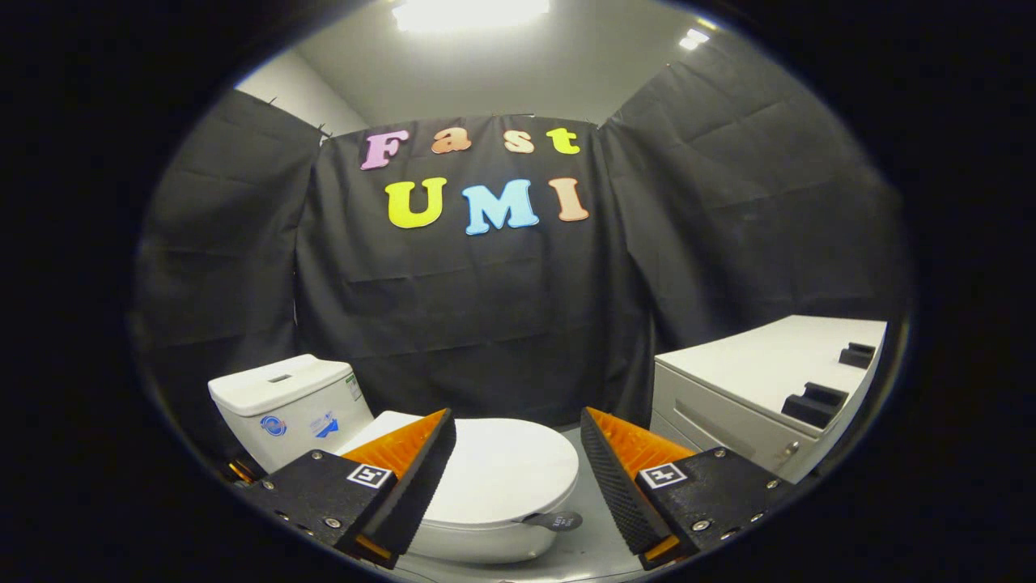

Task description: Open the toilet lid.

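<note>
The toilet lid point(506, 470) lies shut and flat on the bowl, in the lower middle of the frame, seen in the gap between the two fingers and just beyond them; a small dark tab point(560, 521) sticks out from under its front rim toward the lower right. The white bowl point(477, 542) curves below the lid; behind it, toward the lower left of the frame, stands the white cistern point(285, 409) with a flush button on its top and two blue stickers on its front. The gripper point(518, 453) hangs above the toilet with its fingers spread wide apart, holding nothing and touching nothing; the lid shows free between them. To the lower right of the frame sits a white cabinet point(728, 409) whose flat surface carries two dark blocks point(813, 402), one nearer and one farther back; a grey floor point(603, 534) shows between the cabinet and the bowl. Black cloth walls point(477, 324) close the booth on three sides; above them a pale ceiling with a bright light panel point(469, 12) at the top of the frame.
</note>
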Demonstrator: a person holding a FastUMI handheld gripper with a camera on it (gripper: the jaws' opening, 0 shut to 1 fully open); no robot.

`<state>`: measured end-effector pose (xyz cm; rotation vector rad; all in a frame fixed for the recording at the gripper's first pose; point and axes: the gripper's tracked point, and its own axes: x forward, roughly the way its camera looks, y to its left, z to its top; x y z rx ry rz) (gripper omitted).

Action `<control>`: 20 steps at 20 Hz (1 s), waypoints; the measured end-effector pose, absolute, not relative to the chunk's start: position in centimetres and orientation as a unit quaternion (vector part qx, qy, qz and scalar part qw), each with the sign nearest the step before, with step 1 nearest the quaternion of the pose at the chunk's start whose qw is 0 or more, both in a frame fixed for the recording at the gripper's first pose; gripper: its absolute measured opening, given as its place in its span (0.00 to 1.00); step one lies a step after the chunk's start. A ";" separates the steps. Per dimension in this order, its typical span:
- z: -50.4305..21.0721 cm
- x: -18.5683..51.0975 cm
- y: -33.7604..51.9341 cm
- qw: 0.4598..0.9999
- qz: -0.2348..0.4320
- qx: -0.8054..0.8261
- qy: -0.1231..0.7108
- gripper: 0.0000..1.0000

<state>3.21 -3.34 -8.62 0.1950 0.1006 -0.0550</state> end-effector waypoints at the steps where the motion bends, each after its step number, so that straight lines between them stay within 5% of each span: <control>1: -9.3 3.6 -3.6 0.992 -0.028 0.108 0.054 0.95; 20: -26.2 4.6 -5.3 0.918 -0.090 0.333 0.198 0.93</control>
